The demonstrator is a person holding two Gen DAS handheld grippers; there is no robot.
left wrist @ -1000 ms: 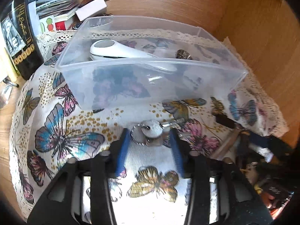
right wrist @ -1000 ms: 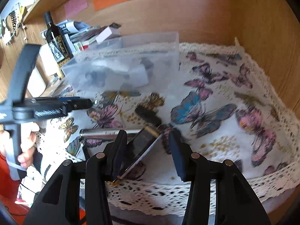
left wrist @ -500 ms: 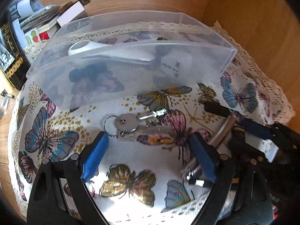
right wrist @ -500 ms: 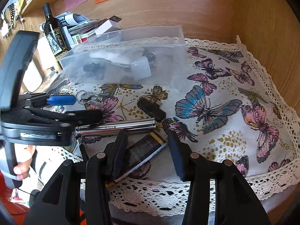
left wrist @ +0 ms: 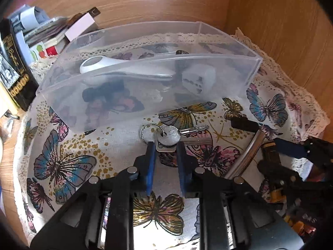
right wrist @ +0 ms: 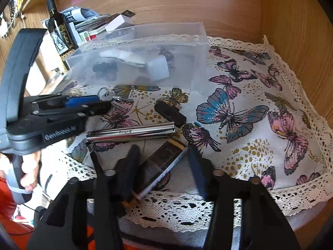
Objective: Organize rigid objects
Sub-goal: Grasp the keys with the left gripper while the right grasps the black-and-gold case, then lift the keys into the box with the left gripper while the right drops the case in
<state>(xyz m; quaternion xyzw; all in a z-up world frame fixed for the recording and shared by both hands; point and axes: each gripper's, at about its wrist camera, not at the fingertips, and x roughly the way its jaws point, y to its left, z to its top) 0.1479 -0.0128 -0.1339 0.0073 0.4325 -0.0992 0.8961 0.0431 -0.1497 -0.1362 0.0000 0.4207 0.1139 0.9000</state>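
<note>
The left gripper [left wrist: 165,145] has its blue fingers [left wrist: 150,162] clenched on the keys [left wrist: 168,138] at six o'clock of the clear bin [left wrist: 145,95], while the right gripper [right wrist: 163,156], just narrowing, straddles a dark flat case [right wrist: 164,158] ungripped.

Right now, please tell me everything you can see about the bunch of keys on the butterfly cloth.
The bunch of keys is silver metal: a round-headed key and at least one more on a thin split ring, blades pointing toward the silver tube. It lies flat on the butterfly cloth, just in front of the clear plastic box, not touching it. The left gripper has just closed, its blue pads pressing the key heads from both sides. The keys do not look lifted yet.
</note>
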